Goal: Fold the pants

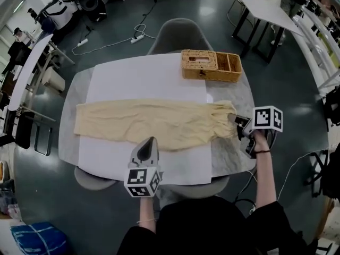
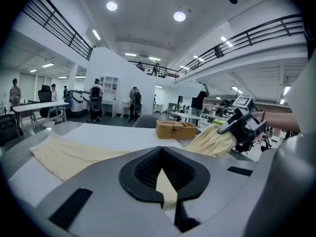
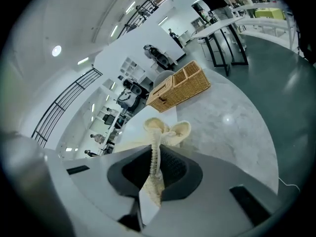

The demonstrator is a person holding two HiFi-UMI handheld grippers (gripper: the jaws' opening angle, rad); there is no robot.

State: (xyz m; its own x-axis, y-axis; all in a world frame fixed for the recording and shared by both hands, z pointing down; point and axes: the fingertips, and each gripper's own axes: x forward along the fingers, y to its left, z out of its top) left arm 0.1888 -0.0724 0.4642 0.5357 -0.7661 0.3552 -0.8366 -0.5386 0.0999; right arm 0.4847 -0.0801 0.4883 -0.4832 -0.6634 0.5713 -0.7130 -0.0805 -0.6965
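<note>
Two tools, both clamped on the same cream pants (image 1: 149, 122). Left tool (image 1: 151, 139) pinching the near long edge roughly midway along. Right tool (image 1: 237, 122) shut tight on the gathered waistband at the right end, holding that end bunched up just off the surface (image 1: 234, 154). Rest of the pants lying flat, stretched left to right across a white sheet (image 1: 143, 76) spread over the round grey marbled top.

Wicker basket (image 1: 211, 65) with compartments sitting near the far edge, apart from the pants. Grey chair (image 1: 178, 33) pushed in on the far side.

Pretty big open hall otherwise: dark glossy floor (image 1: 287, 84), white power strip (image 1: 137, 37) with its cable behind the chair, long white table (image 1: 265, 12) off to the far right, balcony railings (image 2: 256, 36) up top, round ceiling lights (image 2: 179, 16). Few people standing way in the back.
</note>
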